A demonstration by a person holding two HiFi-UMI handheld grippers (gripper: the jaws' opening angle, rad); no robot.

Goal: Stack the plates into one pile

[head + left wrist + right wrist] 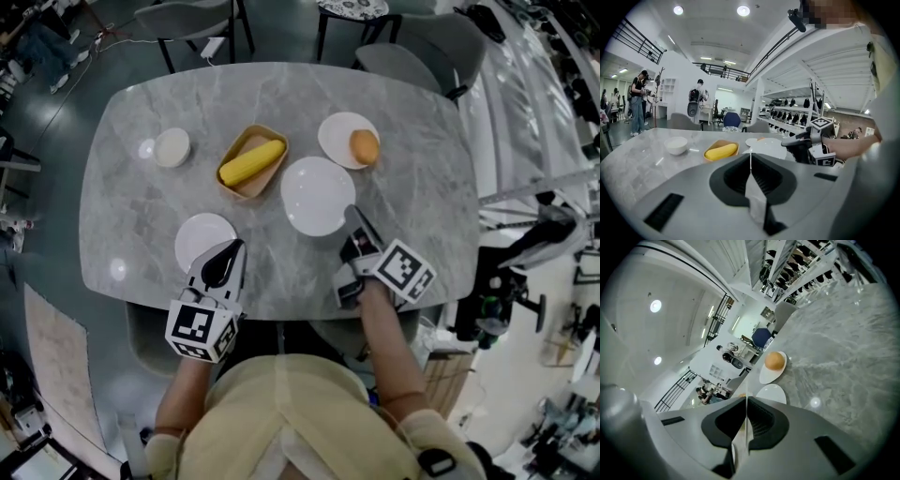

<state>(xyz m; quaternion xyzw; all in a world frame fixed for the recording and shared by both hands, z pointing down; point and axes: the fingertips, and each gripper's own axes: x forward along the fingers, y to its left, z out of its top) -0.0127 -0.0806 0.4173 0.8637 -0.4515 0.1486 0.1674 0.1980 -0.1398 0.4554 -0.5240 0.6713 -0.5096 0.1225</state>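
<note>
Three white plates lie apart on the grey marble table point(131, 216). A small plate point(202, 239) is at the near left, a large plate point(318, 195) in the middle, and a third plate point(339, 131) carries an orange point(365, 146) at the back. My left gripper point(232, 247) hovers at the small plate's right edge, jaws shut point(751, 157) with nothing seen between them. My right gripper point(351, 214) points at the large plate's near right rim, also shut point(746, 401). In the right gripper view the large plate point(772, 393) and the orange point(774, 361) lie just ahead.
A tan dish with a yellow corn cob point(251, 162) and a small white bowl point(172, 147) stand at the back left. Chairs ring the far side of the table. The table's near edge runs just below both grippers. People stand far off in the left gripper view.
</note>
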